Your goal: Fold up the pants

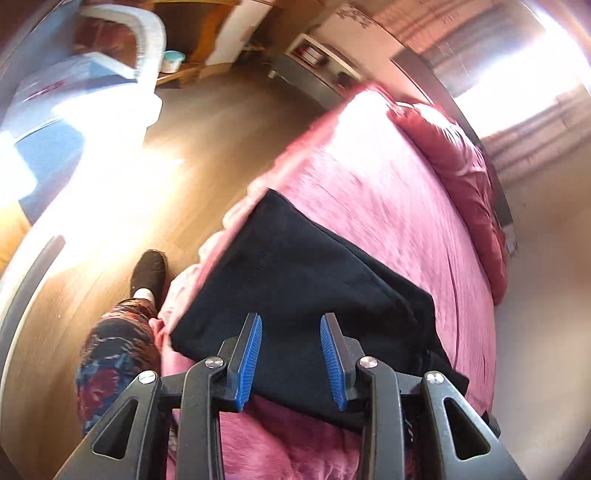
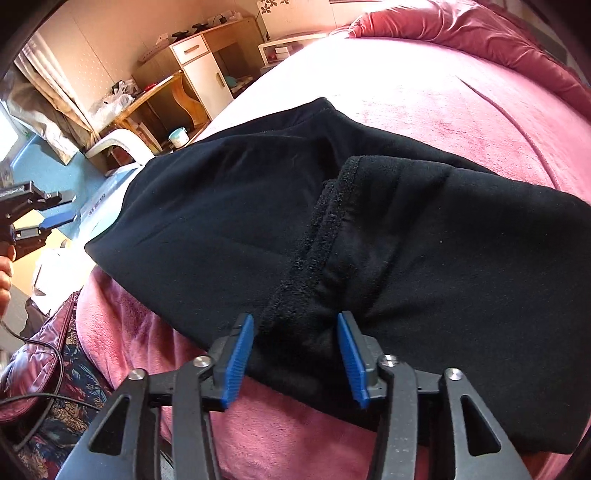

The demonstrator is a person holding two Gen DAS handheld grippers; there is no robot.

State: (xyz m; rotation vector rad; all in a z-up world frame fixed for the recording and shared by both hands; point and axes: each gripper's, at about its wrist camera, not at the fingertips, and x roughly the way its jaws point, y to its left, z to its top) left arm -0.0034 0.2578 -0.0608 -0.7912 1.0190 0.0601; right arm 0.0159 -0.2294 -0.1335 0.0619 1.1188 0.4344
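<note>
Black pants (image 2: 221, 206) lie folded on the pink bedspread (image 2: 424, 96), near the bed's edge, with a fuzzy inside-out seam (image 2: 325, 225) running down the top layer. My right gripper (image 2: 294, 317) stands open just above the near end of that seam; the cloth sits between the blue pads (image 2: 236, 358), which do not press on it. My left gripper (image 1: 291, 319) is open and empty, hovering over the pants (image 1: 303, 295) close to the bed's side edge. From the right wrist view the left gripper (image 2: 37, 218) shows at far left, off the bed.
A red quilt (image 2: 480, 33) is bunched at the head of the bed. Beside the bed is wooden floor (image 1: 221, 122), where the person's patterned leg (image 1: 118, 347) and dark shoe (image 1: 149, 273) stand. A wooden desk (image 2: 155, 96), a white chair (image 2: 118, 142) and a cabinet (image 2: 207, 70) stand beyond.
</note>
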